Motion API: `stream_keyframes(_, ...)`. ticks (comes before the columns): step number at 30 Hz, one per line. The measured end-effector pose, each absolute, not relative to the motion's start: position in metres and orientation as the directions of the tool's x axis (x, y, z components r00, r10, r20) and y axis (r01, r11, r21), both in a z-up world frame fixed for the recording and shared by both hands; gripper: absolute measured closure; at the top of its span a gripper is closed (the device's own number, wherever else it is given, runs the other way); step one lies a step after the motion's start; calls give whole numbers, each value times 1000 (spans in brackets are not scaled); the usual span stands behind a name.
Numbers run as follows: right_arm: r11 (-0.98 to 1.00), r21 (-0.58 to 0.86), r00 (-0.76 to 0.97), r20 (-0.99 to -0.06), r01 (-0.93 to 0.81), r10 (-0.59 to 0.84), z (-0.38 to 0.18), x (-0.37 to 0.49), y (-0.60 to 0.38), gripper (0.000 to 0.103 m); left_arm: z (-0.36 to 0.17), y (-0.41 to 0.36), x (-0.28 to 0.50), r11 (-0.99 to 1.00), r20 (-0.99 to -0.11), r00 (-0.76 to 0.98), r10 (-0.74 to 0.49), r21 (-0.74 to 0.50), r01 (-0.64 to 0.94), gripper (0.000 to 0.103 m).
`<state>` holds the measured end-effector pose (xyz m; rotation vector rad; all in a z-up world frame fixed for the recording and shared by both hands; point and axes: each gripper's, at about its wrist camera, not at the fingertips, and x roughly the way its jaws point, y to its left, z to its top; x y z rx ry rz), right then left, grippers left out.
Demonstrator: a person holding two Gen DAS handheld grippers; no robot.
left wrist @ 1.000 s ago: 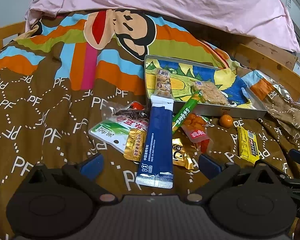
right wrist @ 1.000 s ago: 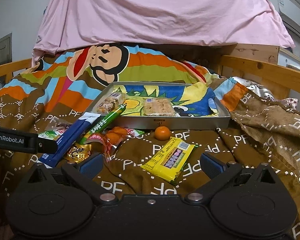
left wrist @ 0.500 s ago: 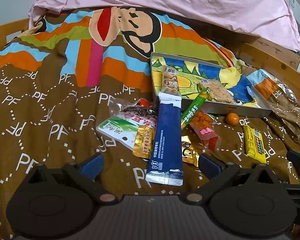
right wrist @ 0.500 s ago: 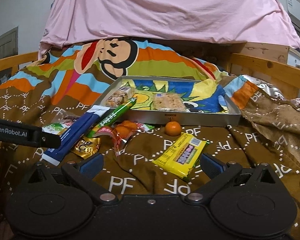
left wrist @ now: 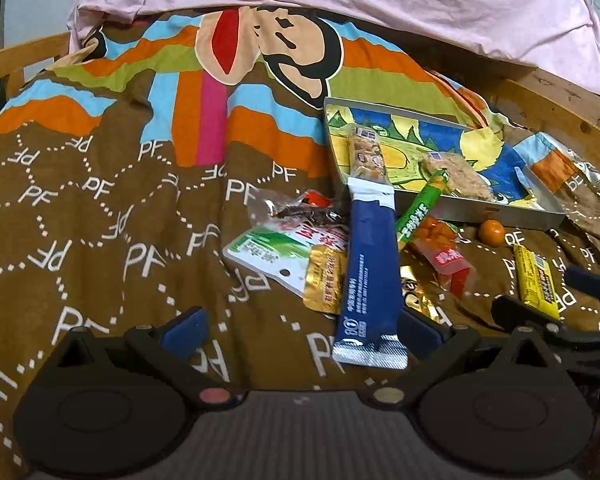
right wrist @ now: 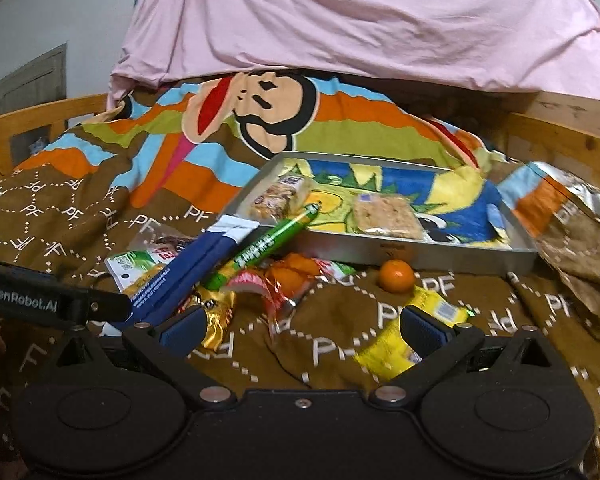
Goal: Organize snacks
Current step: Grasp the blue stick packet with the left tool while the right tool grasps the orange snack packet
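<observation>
Both jaws gape wide, empty; right gripper (right wrist: 302,322) beside yellow packet (right wrist: 396,344).

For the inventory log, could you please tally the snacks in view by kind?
Sticks: 2
Bars: 2
Gold packets: 2
Cracker pack: 1
Bags: 3
Orange: 1
Total: 11
</observation>
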<state>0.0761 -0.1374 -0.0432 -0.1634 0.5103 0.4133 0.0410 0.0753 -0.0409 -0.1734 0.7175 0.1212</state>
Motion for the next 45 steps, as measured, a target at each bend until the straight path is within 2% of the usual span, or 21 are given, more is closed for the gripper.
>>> stream_keyframes(9, 881, -70, 762, -538, -467, 361, -53, 100, -130, 1, -32, 73, 65, 988, -632, 775, -3, -123, -97, 1)
stream_keyframes(15, 857, -124, 755, -547, -500, 361, -60, 109, -116, 14, -30, 65, 87, 993, -633, 772, -61, -119, -19, 1)
stream_keyframes(17, 850, -134, 750, -554, -509, 362, -63, 112, -112, 21, -29, 65, 94, 992, -634, 770, -79, -126, -2, 1)
stream_keyframes(20, 841, -136, 737, -567, -524, 368, -68, 117, -109, 37, -30, 64, 104, 989, -650, 752, -113, -148, 20, 1)
stream_keyframes(22, 834, -135, 728, -574, -536, 375, -71, 120, -107, 59, -32, 65, 110, 986, -655, 744, -132, -166, 29, 2)
stream_keyframes(25, 829, -137, 728, -570, -541, 381, -75, 122, -105, 77, -34, 66, 118, 984, -670, 727, -152, -171, 48, 7)
stream_keyframes(28, 826, -131, 727, -563, -549, 394, -76, 121, -107, 87, -40, 66, 126, 982, -694, 702, -162, -184, 44, 17)
stream_keyframes(29, 823, -131, 725, -562, -553, 398, -76, 119, -107, 90, -41, 67, 128, 981, -699, 696, -165, -190, 42, 24)
stream_keyframes(31, 817, -130, 721, -562, -561, 405, -76, 117, -108, 97, -43, 65, 129, 981, -703, 693, -164, -188, 41, 28)
stream_keyframes(34, 812, -130, 713, -570, -569, 409, -74, 113, -109, 101, -43, 61, 130, 982, -702, 691, -171, -180, 60, 37)
stream_keyframes(36, 810, -132, 710, -573, -572, 408, -72, 110, -113, 101, -43, 57, 131, 981, -713, 678, -178, -179, 70, 47)
stream_keyframes(38, 807, -151, 714, -576, -571, 398, -69, 106, -116, 101, -42, 51, 129, 984, -722, 671, -169, -160, 76, 50)
stream_keyframes(41, 805, -157, 713, -581, -572, 393, -64, 99, -123, 101, -41, 46, 127, 989, -730, 667, -146, -129, 74, 60)
stream_keyframes(45, 798, -176, 711, -589, -577, 384, -58, 86, -129, 102, -38, 45, 120, 985, -741, 650, -166, -162, 67, 62)
